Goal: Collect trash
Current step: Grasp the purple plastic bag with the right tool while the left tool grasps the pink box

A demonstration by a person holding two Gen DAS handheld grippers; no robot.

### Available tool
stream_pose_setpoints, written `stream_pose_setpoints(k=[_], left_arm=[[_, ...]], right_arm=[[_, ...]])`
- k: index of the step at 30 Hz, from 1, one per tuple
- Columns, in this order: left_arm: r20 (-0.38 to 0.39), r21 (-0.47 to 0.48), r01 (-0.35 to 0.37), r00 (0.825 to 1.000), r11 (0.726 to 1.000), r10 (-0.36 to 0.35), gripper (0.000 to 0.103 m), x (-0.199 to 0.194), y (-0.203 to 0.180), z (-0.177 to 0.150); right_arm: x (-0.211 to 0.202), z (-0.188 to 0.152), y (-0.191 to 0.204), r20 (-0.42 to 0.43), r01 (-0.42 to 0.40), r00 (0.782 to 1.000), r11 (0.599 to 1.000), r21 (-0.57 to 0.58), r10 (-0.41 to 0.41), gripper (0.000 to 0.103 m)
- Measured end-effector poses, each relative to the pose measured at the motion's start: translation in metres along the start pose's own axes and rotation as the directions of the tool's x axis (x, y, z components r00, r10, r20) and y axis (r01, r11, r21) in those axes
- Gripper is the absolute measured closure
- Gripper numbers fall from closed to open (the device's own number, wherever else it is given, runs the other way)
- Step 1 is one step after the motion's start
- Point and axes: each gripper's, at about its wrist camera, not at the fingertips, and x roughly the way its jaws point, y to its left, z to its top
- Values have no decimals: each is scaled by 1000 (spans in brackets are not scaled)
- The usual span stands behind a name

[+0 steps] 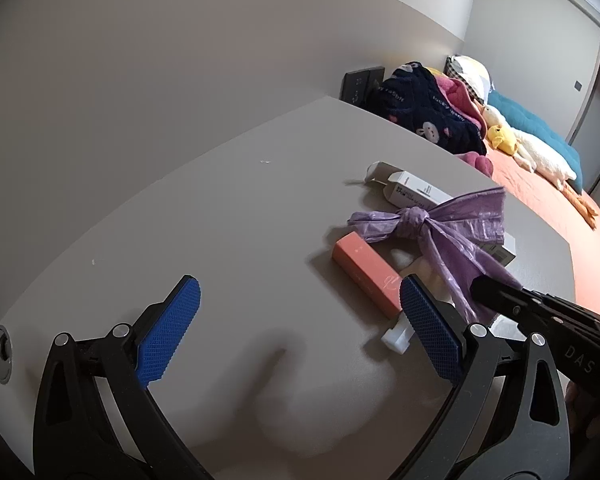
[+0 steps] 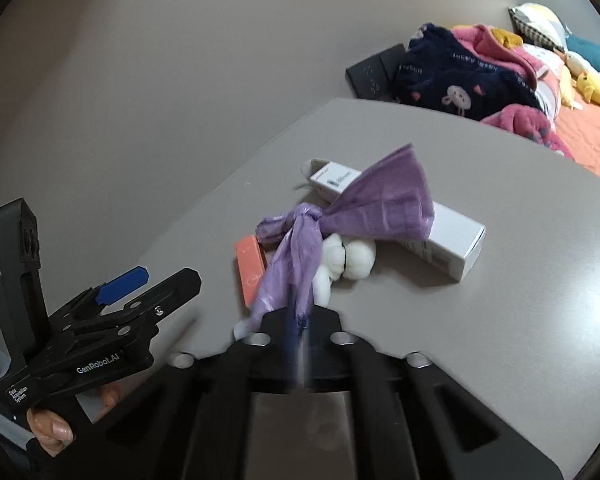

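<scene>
A knotted purple plastic bag (image 2: pixel 340 212) lies over trash on the grey table (image 2: pixel 500 320): a white carton (image 2: pixel 452 240), an orange-pink box (image 2: pixel 250 268) and crumpled white tissue (image 2: pixel 352 256). My right gripper (image 2: pixel 300 320) is shut on one tail of the bag. In the left wrist view the bag (image 1: pixel 432 224), orange box (image 1: pixel 364 272), carton (image 1: pixel 416 192) and right gripper (image 1: pixel 496 296) show at right. My left gripper (image 1: pixel 300 328) is open and empty above bare table, its right pad (image 1: pixel 428 332) beside the orange box's near end.
A small white plastic piece (image 1: pixel 396 338) lies near the orange box. A bed (image 1: pixel 540 196) with clothes (image 1: pixel 428 112) and plush toys (image 1: pixel 540 156) lies beyond the table's far edge. A wall (image 1: pixel 140 80) borders the table at left. A round grommet (image 1: pixel 2 354) sits at the table's left.
</scene>
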Motion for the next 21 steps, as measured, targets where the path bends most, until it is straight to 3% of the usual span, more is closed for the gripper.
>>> stream_pose_setpoints(k=[6, 11, 14, 21], left_arm=[[-21, 2, 22, 1000, 1000, -22, 14, 8, -12, 4], [-42, 13, 45, 998, 999, -44, 31, 20, -27, 7], [-67, -7, 52, 996, 999, -52, 45, 30, -31, 10], [-124, -29, 16, 992, 999, -20, 63, 51, -41, 16]], right_arm=[[-27, 3, 2, 141, 63, 988, 997, -42, -56, 102], [-50, 9, -2, 229, 82, 971, 996, -36, -71, 102], [-62, 11, -7, 254, 96, 963, 995, -32, -84, 102], [-68, 10, -20, 260, 107, 960, 994, -19, -99, 102]])
